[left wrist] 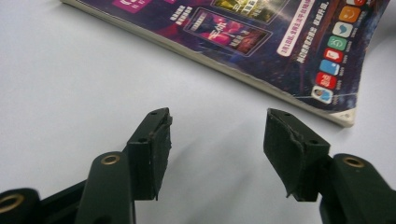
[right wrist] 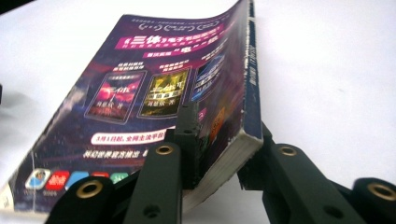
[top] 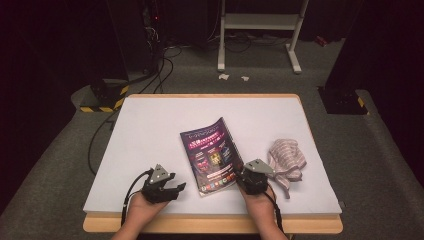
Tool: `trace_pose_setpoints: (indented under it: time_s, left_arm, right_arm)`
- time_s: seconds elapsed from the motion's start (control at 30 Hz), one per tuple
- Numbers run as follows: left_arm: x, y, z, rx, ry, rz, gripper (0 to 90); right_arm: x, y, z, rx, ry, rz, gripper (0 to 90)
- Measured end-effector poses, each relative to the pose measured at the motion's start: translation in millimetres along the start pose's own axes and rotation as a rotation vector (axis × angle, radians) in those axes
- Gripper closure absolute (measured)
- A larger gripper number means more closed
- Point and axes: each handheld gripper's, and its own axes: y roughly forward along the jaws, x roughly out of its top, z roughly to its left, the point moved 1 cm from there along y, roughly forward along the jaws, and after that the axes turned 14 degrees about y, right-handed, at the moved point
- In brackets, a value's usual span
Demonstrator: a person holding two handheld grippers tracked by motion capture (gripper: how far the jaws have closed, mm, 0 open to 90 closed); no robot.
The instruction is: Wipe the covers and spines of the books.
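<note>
The right gripper [right wrist: 219,154] clamps the near corner of a paperback book [right wrist: 154,93], one black jaw pressed on the purple cover and the other under the spine side. The held corner is lifted off the white table [right wrist: 327,70], its page edges showing between the jaws. The cover carries pictures, printed text and a row of coloured icons.

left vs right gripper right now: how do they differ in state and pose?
The black two-jaw left gripper is open and holds nothing; the black two-jaw right gripper is shut on the near corner of the purple-covered paperback book. The left one sits apart from the book, over the white table sheet; the right one touches it, lifting that corner. Both point toward the book.
</note>
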Motion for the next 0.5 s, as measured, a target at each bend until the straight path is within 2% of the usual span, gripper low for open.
trace_pose_setpoints:
  time_s: [0.07,0.23,0.3,0.37,0.5]
  left_arm:
    - [-0.5,-1.9,1.4,0.006,-0.009,-0.015,41.3]
    - [-3.0,-3.7,2.4,0.011,-0.022,-0.026,40.4]
    - [-3.9,-3.9,2.6,0.010,-0.026,-0.025,40.1]
    - [-3.8,-4.4,2.1,0.010,-0.025,-0.026,39.9]
    - [-3.6,-4.7,0.8,0.007,-0.015,-0.030,39.6]
  right_arm:
    - [4.2,0.1,-8.9,0.012,0.030,0.000,77.4]
    - [12.2,0.1,-17.2,0.035,0.057,-0.007,81.3]
    - [22.5,2.0,-21.7,0.049,0.071,-0.023,84.0]
    - [32.4,4.3,-23.2,0.059,0.069,-0.032,84.2]
    - [31.3,3.9,-20.8,0.058,0.036,-0.054,84.3]
